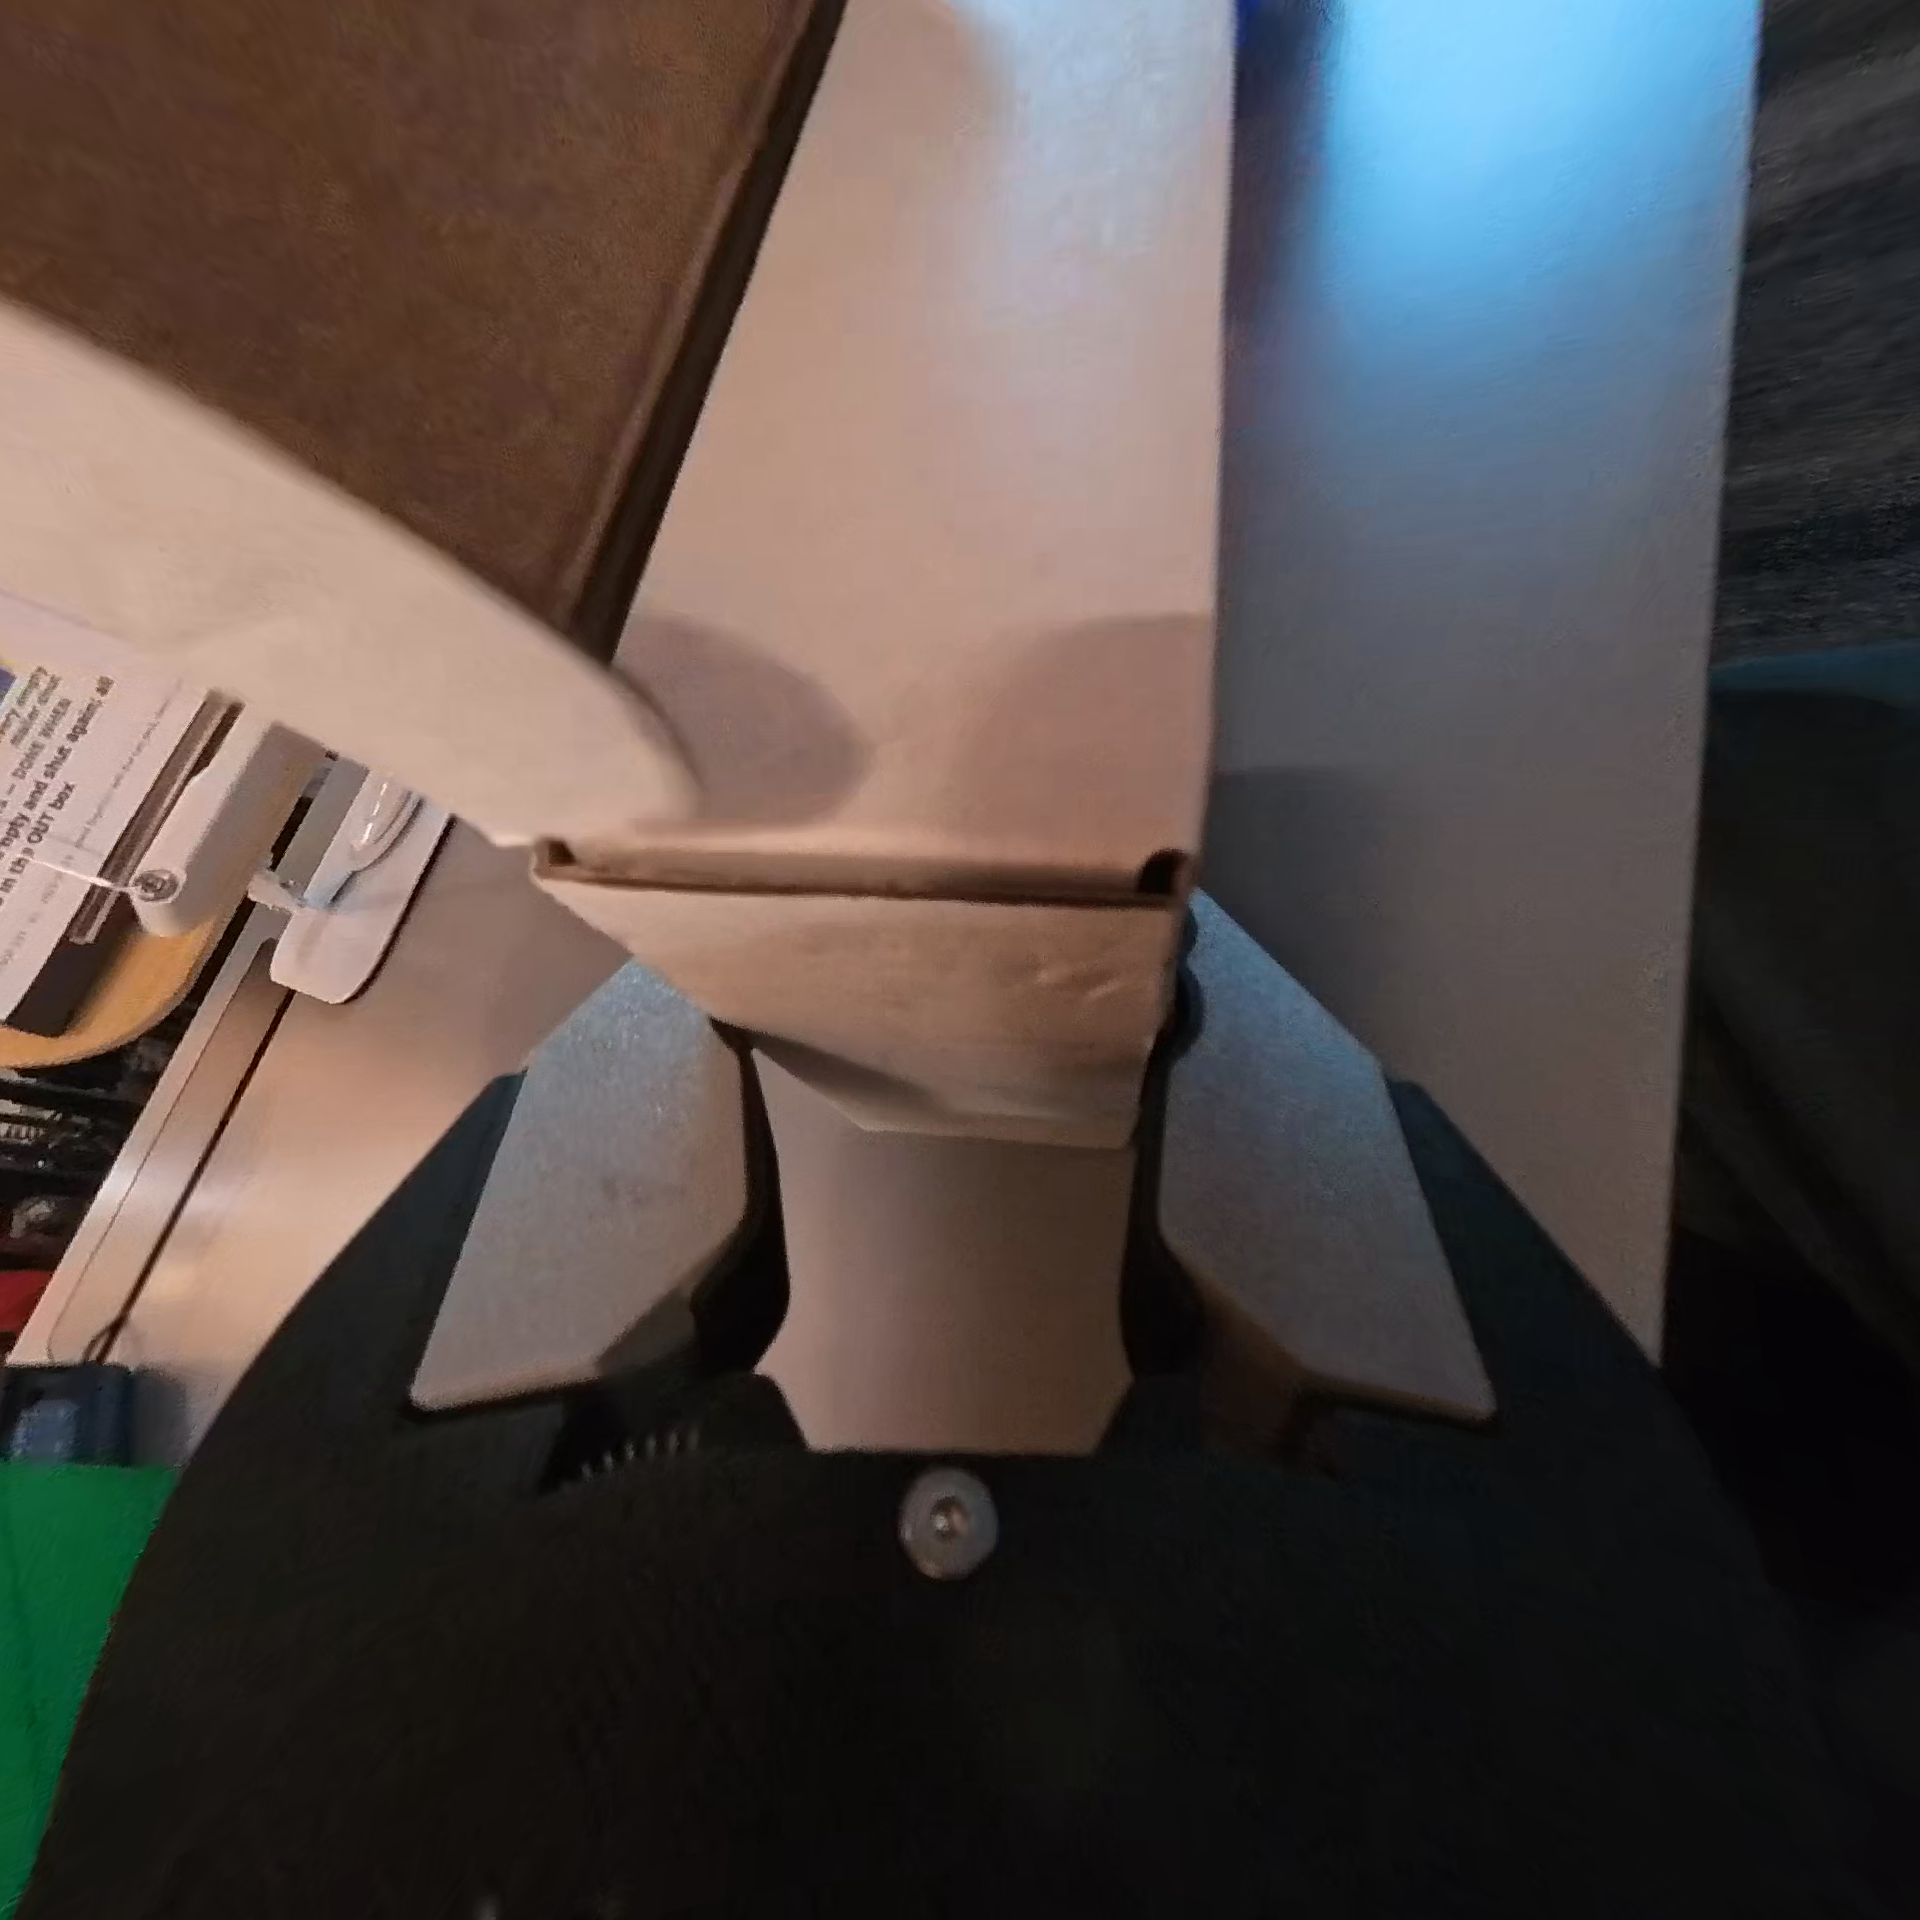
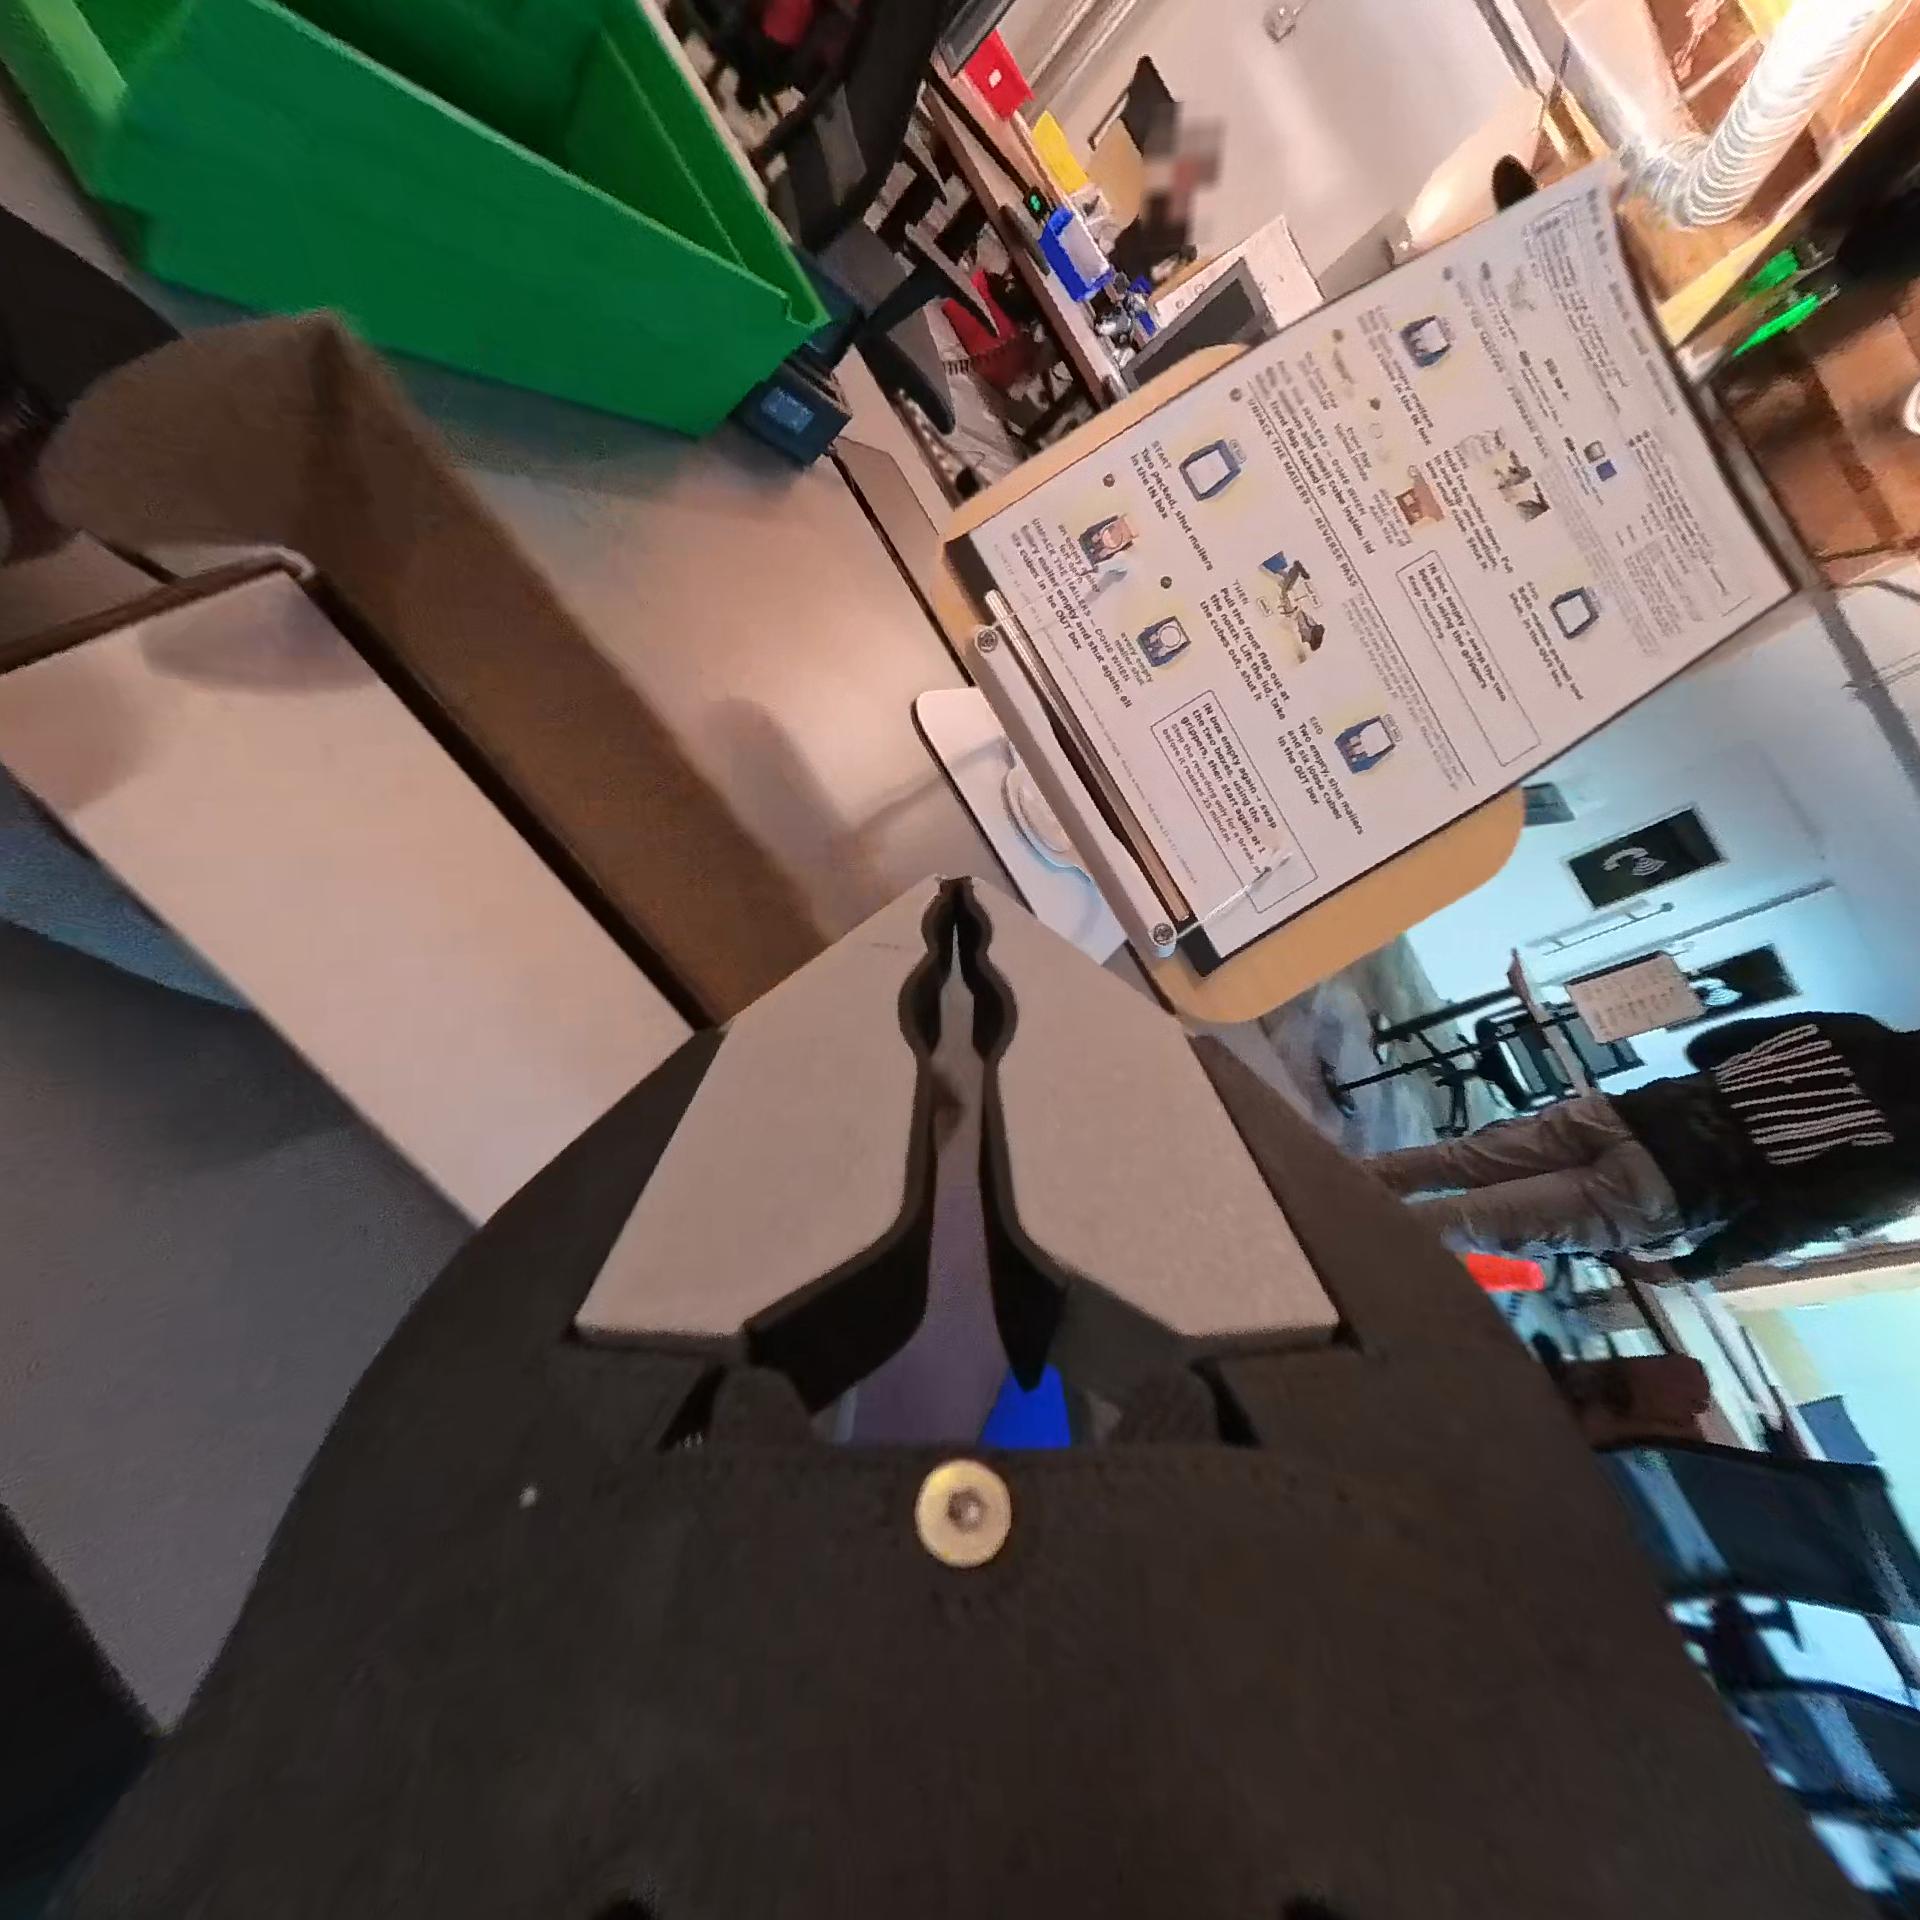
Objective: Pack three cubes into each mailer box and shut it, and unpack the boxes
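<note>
In the left wrist view a white mailer box (image 1: 935,416) with a brown inside (image 1: 364,260) fills the frame, tilted and very close. My left gripper (image 1: 945,1049) is shut on the box's cardboard flap (image 1: 894,966), whose tab sits between the two grey fingers (image 1: 613,1164). In the right wrist view the same kind of white mailer box (image 2: 312,831) stands open at the left, its brown flap (image 2: 343,499) raised. My right gripper (image 2: 956,909) is shut and empty, above the table to the right of that box. No cube shows clearly.
A green bin (image 2: 416,208) stands at the back left on the grey table (image 2: 675,582); its corner shows in the left wrist view (image 1: 62,1621). An instruction sheet on a stand (image 2: 1351,623) is right of the gripper. A seated person (image 2: 1662,1143) and workshop shelves are beyond the table. Left tips to right tips: about 15 cm.
</note>
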The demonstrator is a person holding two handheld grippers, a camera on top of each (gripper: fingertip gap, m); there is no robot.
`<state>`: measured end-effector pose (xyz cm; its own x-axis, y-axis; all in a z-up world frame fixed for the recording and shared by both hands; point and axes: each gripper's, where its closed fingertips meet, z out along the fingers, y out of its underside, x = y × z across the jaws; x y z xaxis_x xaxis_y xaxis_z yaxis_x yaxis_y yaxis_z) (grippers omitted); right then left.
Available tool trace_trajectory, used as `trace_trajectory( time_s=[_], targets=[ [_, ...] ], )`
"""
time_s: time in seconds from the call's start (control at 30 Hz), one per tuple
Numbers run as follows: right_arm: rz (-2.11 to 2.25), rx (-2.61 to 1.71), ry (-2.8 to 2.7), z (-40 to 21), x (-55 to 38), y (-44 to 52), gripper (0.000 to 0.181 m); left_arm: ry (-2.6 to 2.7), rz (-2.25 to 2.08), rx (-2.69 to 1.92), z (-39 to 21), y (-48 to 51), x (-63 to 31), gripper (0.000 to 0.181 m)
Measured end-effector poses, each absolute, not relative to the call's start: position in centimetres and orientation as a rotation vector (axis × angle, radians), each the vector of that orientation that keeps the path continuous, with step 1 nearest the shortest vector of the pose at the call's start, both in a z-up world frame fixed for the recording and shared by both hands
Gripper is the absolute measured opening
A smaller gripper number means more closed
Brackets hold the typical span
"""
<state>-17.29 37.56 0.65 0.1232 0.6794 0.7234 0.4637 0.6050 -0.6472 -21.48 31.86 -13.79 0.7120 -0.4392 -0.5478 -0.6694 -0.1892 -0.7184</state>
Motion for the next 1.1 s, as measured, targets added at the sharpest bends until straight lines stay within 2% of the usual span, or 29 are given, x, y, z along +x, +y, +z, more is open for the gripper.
trace_trajectory(
  time_s=[0.2, 0.33, 0.4, 0.6, 0.83, 0.93, 1.1],
  targets=[
    [0.447, -0.979, -1.61, 0.7, -16.8, 35.1, 0.0, 0.746, 0.253, -1.919, -14.0, 32.4, -23.6, 0.078],
    [0.584, -0.92, -1.814, -2.2, -17.3, 31.9, 0.024, 0.693, 0.205, -1.965, -14.2, 32.5, -24.3, 0.078],
    [0.572, -0.922, -1.866, -3.5, -17.8, 31.4, 0.042, 0.699, 0.208, -1.96, -14.1, 32.5, -24.3, 0.078],
    [0.489, -0.946, -1.925, -6.3, -19.5, 31.0, 0.065, 0.71, 0.23, -1.946, -14.1, 32.4, -24.2, 0.078],
    [0.376, -0.959, -1.89, -7.9, -20.8, 32.4, 0.068, 0.7, 0.2, -1.949, -13.9, 32.4, -24.2, 0.079],
    [0.37, -0.936, -1.892, -7.7, -20.6, 32.5, 0.059, 0.724, 0.178, -1.923, -13.7, 32.0, -23.7, 0.078],
    [0.393, -0.928, -1.915, -7.7, -20.1, 32.3, 0.059, 0.755, 0.107, -1.903, -12.8, 31.2, -22.8, 0.076]
  ],
)
